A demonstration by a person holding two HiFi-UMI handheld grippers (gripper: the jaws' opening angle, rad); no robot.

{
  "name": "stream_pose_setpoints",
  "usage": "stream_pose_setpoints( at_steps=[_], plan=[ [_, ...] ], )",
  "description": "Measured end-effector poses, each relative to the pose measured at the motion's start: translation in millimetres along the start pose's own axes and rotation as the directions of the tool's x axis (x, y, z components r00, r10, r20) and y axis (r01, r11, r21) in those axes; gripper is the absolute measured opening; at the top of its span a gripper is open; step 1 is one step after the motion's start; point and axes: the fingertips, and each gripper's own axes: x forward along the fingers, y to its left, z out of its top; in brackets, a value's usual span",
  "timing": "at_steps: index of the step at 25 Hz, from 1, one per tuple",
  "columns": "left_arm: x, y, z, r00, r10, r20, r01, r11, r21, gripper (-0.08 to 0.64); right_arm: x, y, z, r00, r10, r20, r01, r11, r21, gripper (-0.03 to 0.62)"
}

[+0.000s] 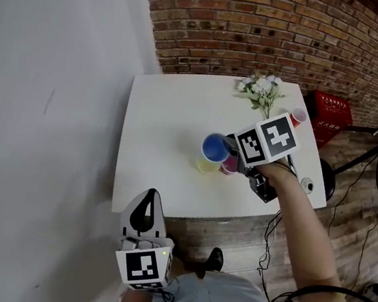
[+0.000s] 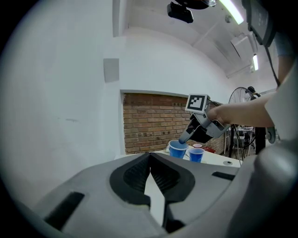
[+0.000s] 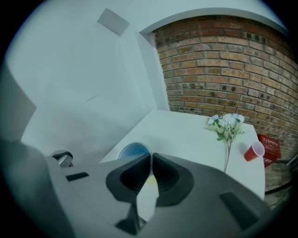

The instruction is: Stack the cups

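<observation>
Right gripper (image 1: 228, 145), clamped on the blue cup (image 1: 214, 146), holds it above the yellow cup (image 1: 207, 165). The left gripper (image 1: 148, 199) has its jaws together and empty. The red cup (image 1: 298, 117) beyond is not yet stacked.

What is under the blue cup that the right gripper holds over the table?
A yellow cup shows under the blue cup, on the white table. The blue cup covers most of it; its inside, and whether they touch, cannot be seen.
</observation>
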Motion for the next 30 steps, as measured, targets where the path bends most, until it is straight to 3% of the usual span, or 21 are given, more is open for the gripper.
stream_pose_setpoints(
  at_steps=[12,30],
  plan=[
    [4.2,-22.4,3.7,1.0,-0.014,0.002,0.014,1.0,0.007,0.009,-11.7,-21.1,-24.4,0.999,-0.013,-0.045,0.012,1.0,-0.009,0.023],
    [1.1,-19.2,0.9,1.0,-0.007,-0.01,0.007,1.0,0.01,0.009,-0.8,-30.3,-38.9,0.996,-0.022,-0.084,0.023,1.0,0.009,0.023]
  ],
)
